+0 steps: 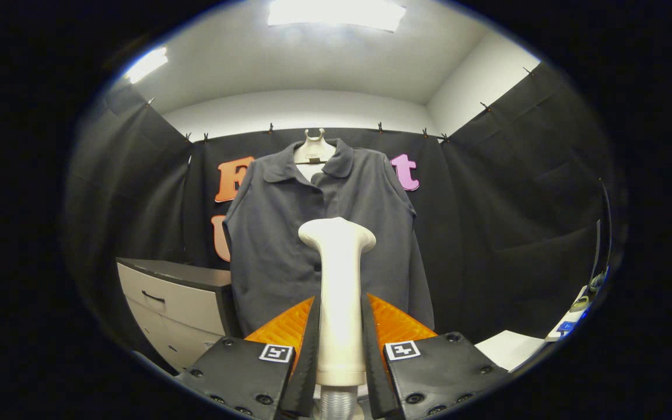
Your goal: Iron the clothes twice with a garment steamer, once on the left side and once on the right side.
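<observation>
The gripper pinches the steamer upright by its handle, head aimed at the hanging shirt beyond, ready to stroke.

The steamer is clamped upright between the gripper fingers. Beyond it, the shirt is hung on a hanger against the wall, a cabinet left of it.

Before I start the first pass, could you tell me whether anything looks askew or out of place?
Nothing stands out. The shirt hangs on its hanger against the booth wall, and the gripper is shut on the steamer, upright between its fingers, short of the cloth.
</observation>
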Tool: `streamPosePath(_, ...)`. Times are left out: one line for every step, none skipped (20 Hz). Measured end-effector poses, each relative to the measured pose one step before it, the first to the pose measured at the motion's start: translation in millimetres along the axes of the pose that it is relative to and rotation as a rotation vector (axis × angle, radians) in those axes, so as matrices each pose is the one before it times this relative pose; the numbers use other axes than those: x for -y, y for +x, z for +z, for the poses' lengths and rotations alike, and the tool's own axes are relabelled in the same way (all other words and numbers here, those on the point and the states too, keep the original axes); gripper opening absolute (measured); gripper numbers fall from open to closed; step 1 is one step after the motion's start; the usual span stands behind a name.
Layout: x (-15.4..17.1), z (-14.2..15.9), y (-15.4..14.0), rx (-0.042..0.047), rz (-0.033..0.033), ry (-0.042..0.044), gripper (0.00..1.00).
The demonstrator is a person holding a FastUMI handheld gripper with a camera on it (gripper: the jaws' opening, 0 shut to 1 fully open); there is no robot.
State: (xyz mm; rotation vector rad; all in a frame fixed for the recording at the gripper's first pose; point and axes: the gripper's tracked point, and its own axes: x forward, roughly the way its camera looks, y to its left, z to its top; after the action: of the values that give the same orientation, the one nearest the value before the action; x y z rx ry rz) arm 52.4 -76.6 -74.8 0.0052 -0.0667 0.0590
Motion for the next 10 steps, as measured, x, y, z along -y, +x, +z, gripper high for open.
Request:
streamPosePath(-6.54, 9.91, -4.08, 0.01201, -0.0018, 0.00383, 0.44)
streamPosePath(-8.32, 11.58, -4.98, 0.01801, 0.00207, 0.00974, 0.44)
streamPosePath(-8.85, 6.79, 0.08, 0.01511, 0.00574, 0.00641, 0.44)
streamPosePath(-7.78, 8.05, -0.21, 0.01493, 0.00482, -0.00226, 0.44)
streamPosePath(-6.85, 10.42, -3.58, 0.01622, 0.00252, -0.0061, 0.44)
streamPosePath(-6.66, 11.12, -3.1, 0.01729, 0.00417, -0.00495, 0.43)
streamPosePath(-6.77, 13.37, -3.69, 0.02504, 0.0061, -0.00366, 0.43)
streamPosePath(-2.06, 29.6, -6.87, 0.07524, -0.01478, -0.02107, 0.44)
streamPosePath(8.11, 41.29, -4.21, 0.1022, -0.05996, -0.04803, 0.35)
streamPosePath(8.87, 20.37, 0.11, 0.03648, -0.03614, -0.05424, 0.26)
